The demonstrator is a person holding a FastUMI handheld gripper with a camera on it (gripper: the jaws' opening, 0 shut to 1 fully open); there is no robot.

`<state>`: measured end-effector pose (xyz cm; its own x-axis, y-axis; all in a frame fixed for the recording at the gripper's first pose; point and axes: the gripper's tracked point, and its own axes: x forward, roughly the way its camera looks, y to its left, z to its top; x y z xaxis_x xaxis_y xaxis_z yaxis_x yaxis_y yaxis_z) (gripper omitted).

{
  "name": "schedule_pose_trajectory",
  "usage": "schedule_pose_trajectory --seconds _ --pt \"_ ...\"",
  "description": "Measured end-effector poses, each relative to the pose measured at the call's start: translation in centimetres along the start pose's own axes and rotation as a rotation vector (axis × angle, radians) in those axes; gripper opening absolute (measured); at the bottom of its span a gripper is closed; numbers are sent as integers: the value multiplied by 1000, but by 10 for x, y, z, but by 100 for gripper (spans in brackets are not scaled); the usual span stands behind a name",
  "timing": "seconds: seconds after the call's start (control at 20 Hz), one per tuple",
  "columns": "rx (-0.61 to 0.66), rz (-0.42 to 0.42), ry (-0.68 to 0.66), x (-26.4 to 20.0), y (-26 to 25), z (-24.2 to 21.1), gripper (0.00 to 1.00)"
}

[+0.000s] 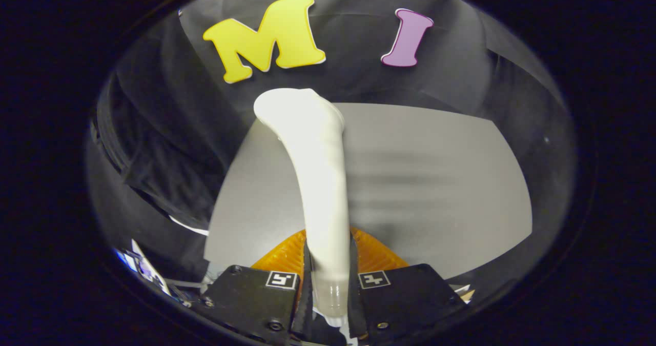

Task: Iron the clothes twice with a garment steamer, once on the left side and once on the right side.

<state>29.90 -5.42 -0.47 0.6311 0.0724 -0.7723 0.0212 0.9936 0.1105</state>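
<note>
While the grey table (pixel 435 182) lies beyond, dark clothes (pixel 169 146) hang at ten o'clock, perhaps a shirt. The steamer (pixel 318 182) points to twelve, ready to sweep, pinched at its handle by the gripper (pixel 328 279).

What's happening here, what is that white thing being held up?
A hand-held gripper is clamped on the handle of a white garment steamer, both fingers pressing its sides. The steamer's head points ahead over a grey table. Dark clothing hangs beside it, not touched by the steamer at this moment.
</note>
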Motion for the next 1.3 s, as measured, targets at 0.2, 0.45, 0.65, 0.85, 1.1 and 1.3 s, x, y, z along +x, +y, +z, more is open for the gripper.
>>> schedule_pose_trajectory --seconds 0.2,0.45,0.65,0.85,1.1,1.3 --pt "-8 -1 -76 -34 18 -3 30" --pt "-3 -35 -184 -86 42 -1 30" --pt "-6 -5 -299 -130 87 2 30" --pt "-4 -7 -418 -175 129 -6 30" --pt "-17 -19 -539 -214 180 -6 30" --pt "-21 -28 -668 -237 214 24 30"
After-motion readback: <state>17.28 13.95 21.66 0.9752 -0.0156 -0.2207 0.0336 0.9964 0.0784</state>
